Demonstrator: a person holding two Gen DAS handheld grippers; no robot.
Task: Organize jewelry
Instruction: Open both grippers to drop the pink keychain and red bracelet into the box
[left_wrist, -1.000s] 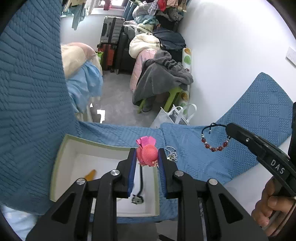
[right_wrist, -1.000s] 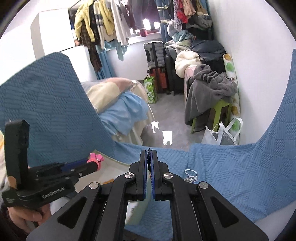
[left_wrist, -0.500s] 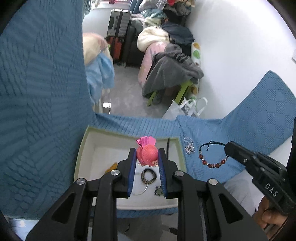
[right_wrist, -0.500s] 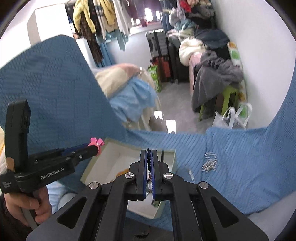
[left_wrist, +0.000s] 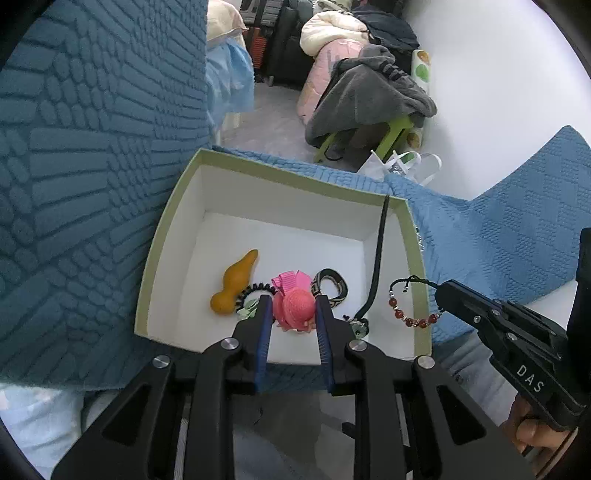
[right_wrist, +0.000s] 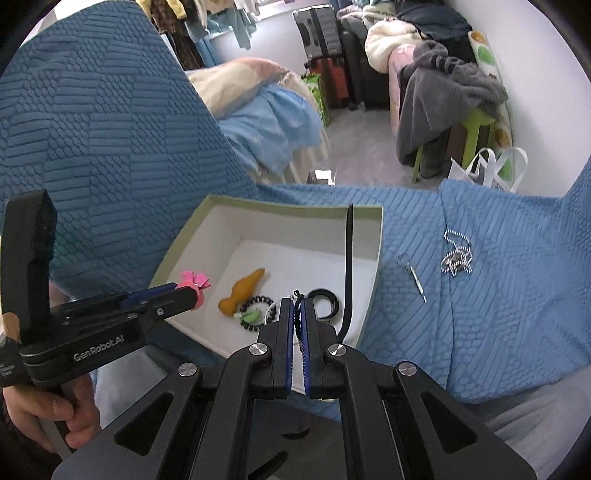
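Your left gripper (left_wrist: 290, 312) grasps the pink hat clip (left_wrist: 294, 306) over the box (left_wrist: 284, 176); right gripper (right_wrist: 297, 314), clenched on the beaded bracelet (left_wrist: 412, 314), hangs at its right rim.

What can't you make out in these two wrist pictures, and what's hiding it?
- Left wrist view: the lower part of the pink hat clip is hidden between the left gripper fingers.
- Right wrist view: the bead bracelet is hidden by the right gripper fingers; only its dark cord shows.
- Right wrist view: the pendant on the ball chain is too small to identify.
- Both views: the black cord's lower end in the box is unclear.
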